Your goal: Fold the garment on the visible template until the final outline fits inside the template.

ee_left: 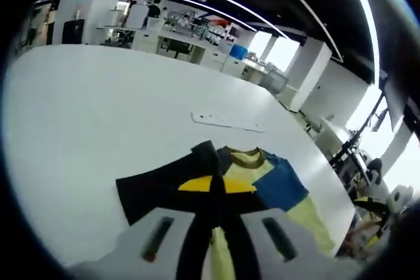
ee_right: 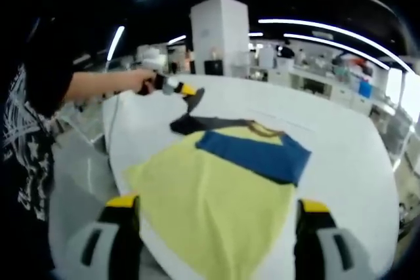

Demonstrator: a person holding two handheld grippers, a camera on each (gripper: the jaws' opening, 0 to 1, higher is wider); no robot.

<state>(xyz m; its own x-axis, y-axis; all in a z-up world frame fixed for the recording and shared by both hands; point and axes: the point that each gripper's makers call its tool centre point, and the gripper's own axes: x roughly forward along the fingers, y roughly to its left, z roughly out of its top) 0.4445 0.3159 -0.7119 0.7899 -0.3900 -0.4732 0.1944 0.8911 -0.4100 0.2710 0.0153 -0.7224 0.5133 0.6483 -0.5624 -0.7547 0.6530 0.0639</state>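
A yellow, blue and black shirt (ee_right: 216,195) lies spread on the white table (ee_right: 341,162). In the left gripper view the shirt (ee_left: 275,185) lies just ahead, with its collar (ee_left: 246,157) in the middle. A black sleeve (ee_left: 209,181) runs up from the shirt into my left gripper (ee_left: 216,240), which is shut on it. In the right gripper view a person's hand holds that left gripper (ee_right: 187,91) above the table's far left side, the black sleeve (ee_right: 195,101) hanging from it. My right gripper (ee_right: 216,227) is open, its jaws wide apart over the yellow hem.
A thin white strip (ee_left: 226,121) lies flat on the table (ee_left: 98,116) beyond the shirt. The table's edge (ee_right: 115,162) runs along the left, with a person in a dark printed top (ee_right: 26,129) standing there. Desks and office gear (ee_left: 197,37) stand behind.
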